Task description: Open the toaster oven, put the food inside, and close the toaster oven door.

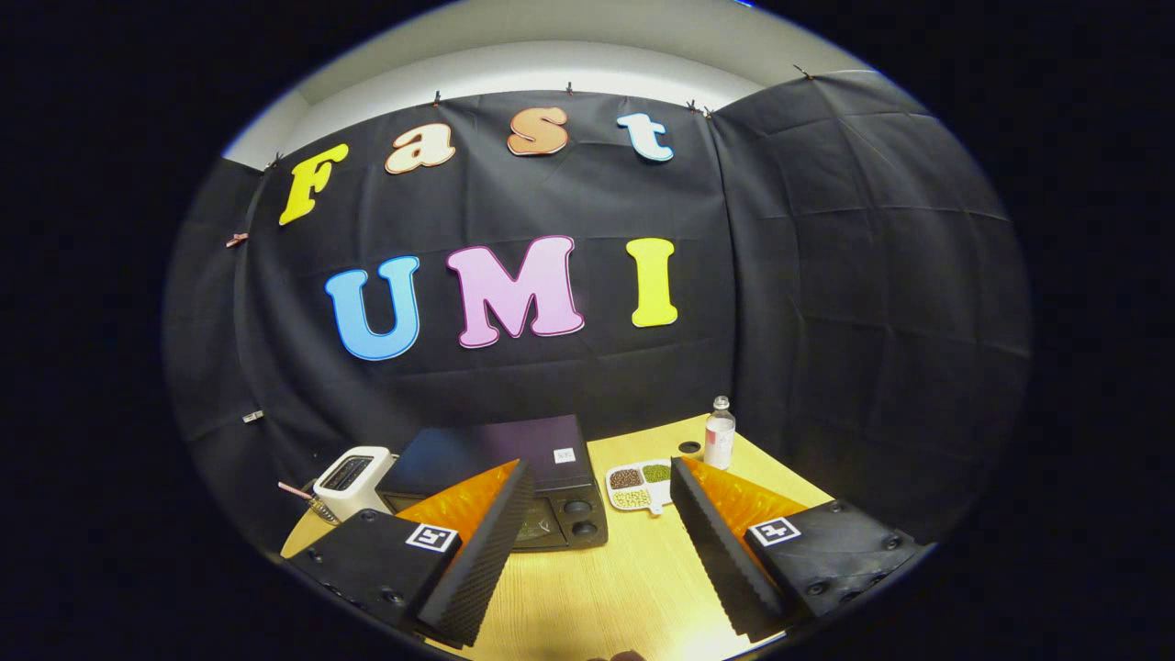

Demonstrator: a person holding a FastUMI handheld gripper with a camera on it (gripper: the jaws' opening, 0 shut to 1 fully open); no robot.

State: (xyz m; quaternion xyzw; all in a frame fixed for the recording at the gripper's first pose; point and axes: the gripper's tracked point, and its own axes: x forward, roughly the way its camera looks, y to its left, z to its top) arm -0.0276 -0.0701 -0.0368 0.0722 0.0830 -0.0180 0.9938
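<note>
Gripper (601,500) spread wide, seemingly above toaster oven (514,477).

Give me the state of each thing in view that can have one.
tool: open, holding nothing
toaster oven: door looks closed, just ahead of the fingers
bottle: upright, capped
divided dish: filled compartments, resting on the table
white toaster: upright

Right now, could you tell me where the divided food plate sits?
In the gripper view, the divided food plate lies on the wooden table beyond the open gripper, between the toaster oven and the bottle.
</note>
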